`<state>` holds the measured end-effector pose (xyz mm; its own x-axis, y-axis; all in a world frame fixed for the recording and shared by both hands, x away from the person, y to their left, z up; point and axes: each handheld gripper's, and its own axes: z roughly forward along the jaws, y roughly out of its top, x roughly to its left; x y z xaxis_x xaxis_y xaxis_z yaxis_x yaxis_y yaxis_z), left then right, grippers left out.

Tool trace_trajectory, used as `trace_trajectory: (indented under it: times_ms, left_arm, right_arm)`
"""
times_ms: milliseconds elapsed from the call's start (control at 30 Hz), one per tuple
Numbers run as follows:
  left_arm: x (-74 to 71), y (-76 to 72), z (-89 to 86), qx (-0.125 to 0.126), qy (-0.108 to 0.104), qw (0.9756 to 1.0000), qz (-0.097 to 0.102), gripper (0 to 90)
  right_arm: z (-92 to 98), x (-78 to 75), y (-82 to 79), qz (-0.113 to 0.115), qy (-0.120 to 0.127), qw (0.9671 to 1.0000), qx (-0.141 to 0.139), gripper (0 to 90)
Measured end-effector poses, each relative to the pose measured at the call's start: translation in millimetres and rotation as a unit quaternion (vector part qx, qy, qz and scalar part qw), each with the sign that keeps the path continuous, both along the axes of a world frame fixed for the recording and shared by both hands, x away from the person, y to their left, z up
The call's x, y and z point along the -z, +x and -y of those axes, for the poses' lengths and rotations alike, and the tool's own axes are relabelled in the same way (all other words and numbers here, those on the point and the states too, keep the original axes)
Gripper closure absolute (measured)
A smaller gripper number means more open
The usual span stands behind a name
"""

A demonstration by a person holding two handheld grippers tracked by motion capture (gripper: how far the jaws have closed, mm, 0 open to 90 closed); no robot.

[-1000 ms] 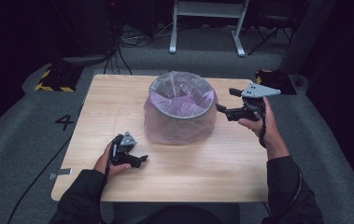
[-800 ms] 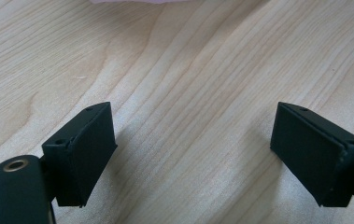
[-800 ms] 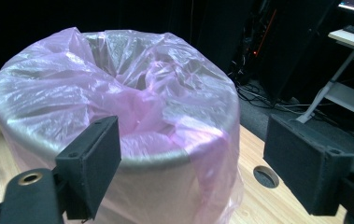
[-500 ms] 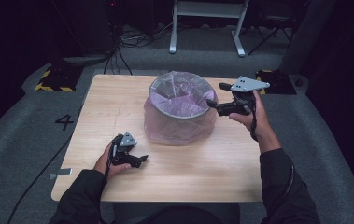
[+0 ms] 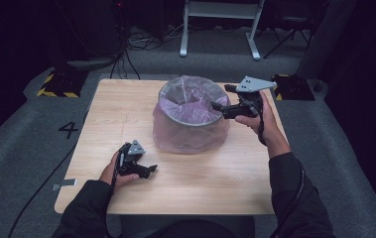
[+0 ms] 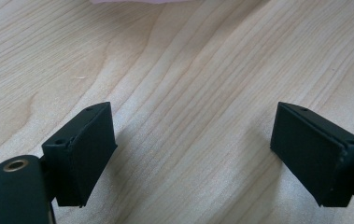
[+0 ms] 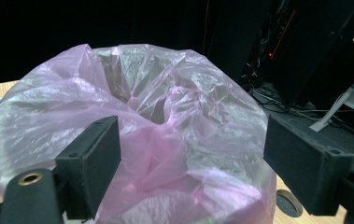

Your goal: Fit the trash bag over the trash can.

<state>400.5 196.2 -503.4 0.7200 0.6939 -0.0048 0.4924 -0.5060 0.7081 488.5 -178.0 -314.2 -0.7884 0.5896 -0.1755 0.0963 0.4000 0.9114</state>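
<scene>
Bin (image 5: 191, 106) with its pink plastic liner (image 5: 188, 136) sits near the middle of the desk (image 5: 116, 114), the liner draped down over its outside. Compared with a moment ago, the right claw (image 5: 220, 106) has come in from off to the side and now hangs at the bin's rim, its jaws spread wide with crumpled pink film (image 7: 165, 140) just ahead of them, nothing pinched. The left claw (image 5: 148, 171) has kept its place on the near part of the desk, jaws apart over bare wood (image 6: 188, 93).
</scene>
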Motion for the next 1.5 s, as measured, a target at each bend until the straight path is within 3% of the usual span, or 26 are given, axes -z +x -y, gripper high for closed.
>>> trace_trajectory:
  times_ms: [267,867,1000,1267,1500]
  left_arm:
    - [0.0,-0.1,0.0,-0.001,0.0,1.0,0.0,13.9]
    - [0.0,-0.1,0.0,-0.001,0.0,1.0,-0.001,13.9]
    - [0.0,-0.4,0.1,-0.002,0.0,1.0,-0.002,13.9]
    - [-0.1,-0.1,0.0,0.0,0.0,1.0,0.0,13.9]
    - [0.0,-0.2,0.0,-0.001,0.0,1.0,-0.001,13.9]
  right_arm:
    - [-9.9,-0.8,8.1,-0.006,-0.004,1.0,0.0,19.1]
    - [-31.4,4.5,25.5,-0.035,-0.057,0.9977,-0.016,18.2]
    - [-35.7,3.3,26.9,-0.042,-0.059,0.997,-0.027,22.9]
    - [-48.9,-1.0,33.2,-0.055,-0.089,0.9937,-0.041,22.1]
    - [-61.2,-2.2,39.9,-0.083,-0.131,0.9866,-0.051,24.8]
